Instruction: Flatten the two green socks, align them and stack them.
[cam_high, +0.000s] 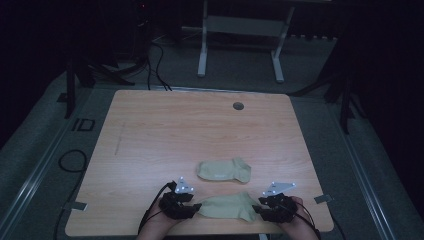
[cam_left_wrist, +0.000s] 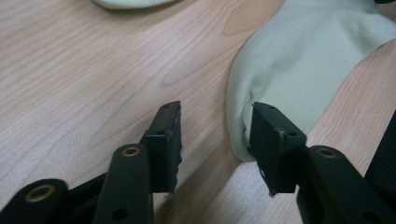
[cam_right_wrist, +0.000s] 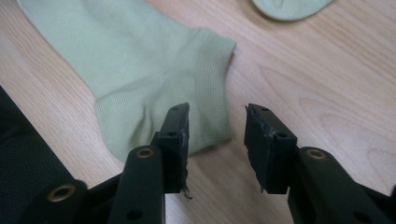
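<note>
Two pale green ankle socks lie on the wooden table (cam_high: 150, 130). The far sock (cam_high: 222, 170) lies flat, apart from both grippers. The near sock (cam_high: 227, 206) stretches between the grippers by the front edge. My left gripper (cam_high: 194, 206) is at its left end. In the left gripper view, that gripper (cam_left_wrist: 215, 121) is open and its right jaw touches the sock's rounded end (cam_left_wrist: 303, 60). My right gripper (cam_high: 259, 209) is at the other end. In the right gripper view, that gripper (cam_right_wrist: 217, 123) is open, its left jaw over the sock's cuff end (cam_right_wrist: 140, 70).
A round cable hole (cam_high: 238, 106) sits near the table's far edge. A white desk frame (cam_high: 202, 50) and dark cables (cam_high: 155, 65) are on the grey floor behind. The far sock's edge shows at the top of both gripper views (cam_left_wrist: 130, 3) (cam_right_wrist: 289, 8).
</note>
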